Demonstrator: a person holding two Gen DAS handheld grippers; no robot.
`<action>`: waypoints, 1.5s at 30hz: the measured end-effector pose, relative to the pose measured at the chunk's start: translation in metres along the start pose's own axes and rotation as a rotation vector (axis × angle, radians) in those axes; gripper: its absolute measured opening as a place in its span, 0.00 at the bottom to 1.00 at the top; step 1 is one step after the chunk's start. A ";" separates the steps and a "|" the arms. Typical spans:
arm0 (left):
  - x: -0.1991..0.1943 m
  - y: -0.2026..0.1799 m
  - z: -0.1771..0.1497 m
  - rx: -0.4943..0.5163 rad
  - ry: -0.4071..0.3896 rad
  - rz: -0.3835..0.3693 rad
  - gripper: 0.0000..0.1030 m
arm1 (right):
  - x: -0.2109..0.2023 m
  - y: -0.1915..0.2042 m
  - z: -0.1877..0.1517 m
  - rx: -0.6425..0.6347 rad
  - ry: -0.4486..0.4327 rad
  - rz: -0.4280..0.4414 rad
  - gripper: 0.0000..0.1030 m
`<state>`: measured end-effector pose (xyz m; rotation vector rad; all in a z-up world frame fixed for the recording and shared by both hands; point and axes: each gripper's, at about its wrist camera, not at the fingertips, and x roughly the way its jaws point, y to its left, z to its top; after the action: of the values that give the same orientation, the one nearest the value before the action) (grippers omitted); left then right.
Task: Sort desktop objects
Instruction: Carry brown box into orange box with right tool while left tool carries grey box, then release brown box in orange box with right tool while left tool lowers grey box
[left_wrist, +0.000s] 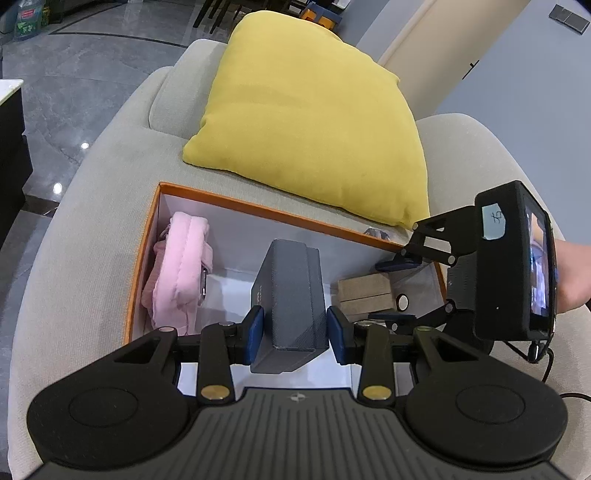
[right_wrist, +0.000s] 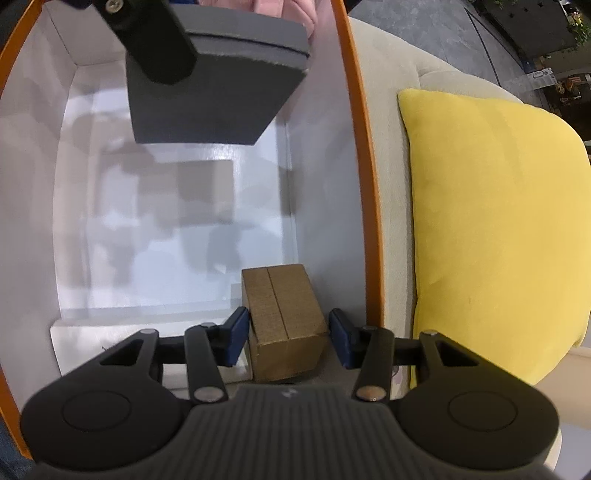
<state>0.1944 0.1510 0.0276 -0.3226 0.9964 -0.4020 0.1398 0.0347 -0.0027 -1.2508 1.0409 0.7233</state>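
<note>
Left wrist: left gripper (left_wrist: 295, 330) pinches dark grey rectangular box (left_wrist: 290, 295); right gripper (right_wrist: 288, 341), spread around tan cardboard box (right_wrist: 284, 317). Risk: grey box dropping onto tan.

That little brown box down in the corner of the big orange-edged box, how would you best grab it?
Grip the brown box across its two long side faces, coming from above. It lies in the orange-rimmed box's corner, close to the white wall, so a sideways approach looks cramped. The right gripper straddles it this way.
</note>
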 end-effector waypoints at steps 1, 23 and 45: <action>-0.001 0.000 0.000 0.000 -0.001 -0.001 0.41 | -0.001 0.002 0.000 -0.015 0.000 -0.005 0.48; -0.004 0.008 0.001 0.008 -0.005 -0.010 0.41 | -0.021 -0.014 -0.010 0.056 0.057 0.056 0.28; 0.047 0.009 0.001 0.140 -0.044 0.161 0.41 | -0.030 -0.001 0.014 0.425 -0.326 0.316 0.43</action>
<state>0.2191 0.1369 -0.0103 -0.1233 0.9384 -0.3152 0.1325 0.0515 0.0256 -0.5861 1.0599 0.8583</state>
